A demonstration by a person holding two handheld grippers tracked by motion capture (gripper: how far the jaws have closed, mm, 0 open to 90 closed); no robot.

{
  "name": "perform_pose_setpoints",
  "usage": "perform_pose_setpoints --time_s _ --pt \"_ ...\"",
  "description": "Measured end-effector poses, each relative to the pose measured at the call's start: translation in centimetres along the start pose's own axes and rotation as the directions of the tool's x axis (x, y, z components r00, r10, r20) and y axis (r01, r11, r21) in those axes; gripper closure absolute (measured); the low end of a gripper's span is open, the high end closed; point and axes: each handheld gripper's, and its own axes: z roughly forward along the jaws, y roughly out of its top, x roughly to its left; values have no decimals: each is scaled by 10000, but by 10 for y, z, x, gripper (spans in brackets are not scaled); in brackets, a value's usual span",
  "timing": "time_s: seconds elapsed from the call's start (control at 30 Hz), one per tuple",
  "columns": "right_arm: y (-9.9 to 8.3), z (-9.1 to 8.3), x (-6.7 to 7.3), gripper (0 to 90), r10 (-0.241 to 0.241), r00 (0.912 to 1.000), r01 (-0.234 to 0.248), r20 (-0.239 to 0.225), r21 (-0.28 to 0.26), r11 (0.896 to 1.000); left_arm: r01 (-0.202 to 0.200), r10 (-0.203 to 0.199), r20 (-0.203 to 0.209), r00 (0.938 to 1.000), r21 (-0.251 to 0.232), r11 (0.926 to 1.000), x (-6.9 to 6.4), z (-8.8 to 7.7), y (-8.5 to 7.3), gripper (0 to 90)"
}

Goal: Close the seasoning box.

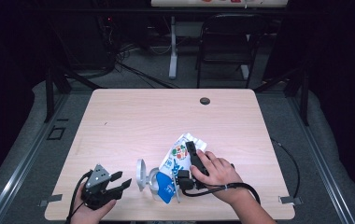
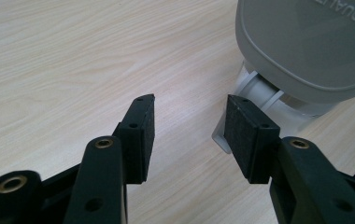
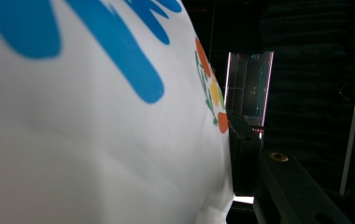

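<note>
A white bag (image 1: 176,155) with blue lettering and a small fruit picture lies on the wooden table (image 1: 133,121), near its front edge. My right gripper (image 1: 184,163) is shut on the bag, one jaw on each side, with a hand over its body. In the right gripper view the bag (image 3: 96,140) bulges against the one pad (image 3: 243,158) that shows; the other jaw is hidden behind it. My left gripper (image 1: 122,181) rests open at the front left. Its jaws (image 2: 189,107) hold nothing and point at a grey and white plastic device (image 2: 306,46), which stands just left of the bag (image 1: 141,173).
A dark cable hole (image 1: 205,101) sits near the table's far edge. A black chair (image 1: 227,42) and a white table leg (image 1: 173,51) stand beyond the table. The right gripper's cable (image 1: 241,186) loops off toward the table's right side.
</note>
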Motion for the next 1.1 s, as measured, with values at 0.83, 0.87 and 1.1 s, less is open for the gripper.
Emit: perform_pose_setpoints --time_s 0.83,0.87,1.1 --pt "2 0 2 690 -178 9998 179 57 -64 9998 5 -5 -13 10000 -23 10000 0 0 0 540" --pt "2 0 2 691 -190 9998 190 60 -59 9998 5 -5 -16 10000 -24 10000 0 0 0 540" --pt "3 -1 1 695 -338 9994 337 77 37 9994 35 -35 -20 10000 -39 10000 0 0 0 540"
